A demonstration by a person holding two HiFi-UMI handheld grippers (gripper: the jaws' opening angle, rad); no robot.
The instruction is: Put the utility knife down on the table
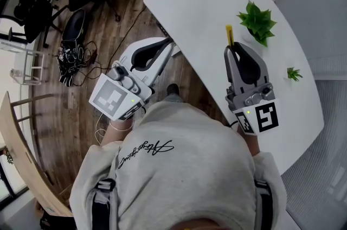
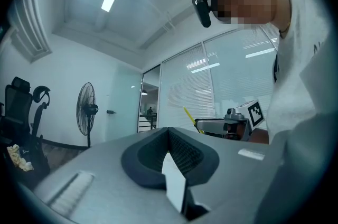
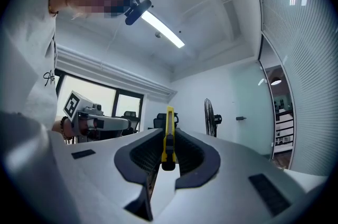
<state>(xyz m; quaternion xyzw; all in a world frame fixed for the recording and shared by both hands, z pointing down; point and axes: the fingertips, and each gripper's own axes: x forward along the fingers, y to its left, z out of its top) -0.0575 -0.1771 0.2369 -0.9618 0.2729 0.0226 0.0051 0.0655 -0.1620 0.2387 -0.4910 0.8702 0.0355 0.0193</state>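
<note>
Wooden floor (image 1: 81, 104) runs under a white table (image 1: 206, 1) on the right. Toward the table's far side a pale pot (image 1: 249, 34) holds a leafy green plant (image 1: 258, 19); a smaller sprig (image 1: 293, 74) sits further right, its pot too small to make out. The right gripper (image 1: 233, 45) hovers over the table, jaws clenched on the yellow knife (image 3: 168, 138), which pokes out past the tips. The left gripper (image 1: 171, 42) is off the table's left edge, jaws pressed together on nothing.

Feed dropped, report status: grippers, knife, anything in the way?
Left gripper shut, empty. Right gripper shut on yellow utility knife, over white table, not yet down. Green potted plant just beyond.
</note>
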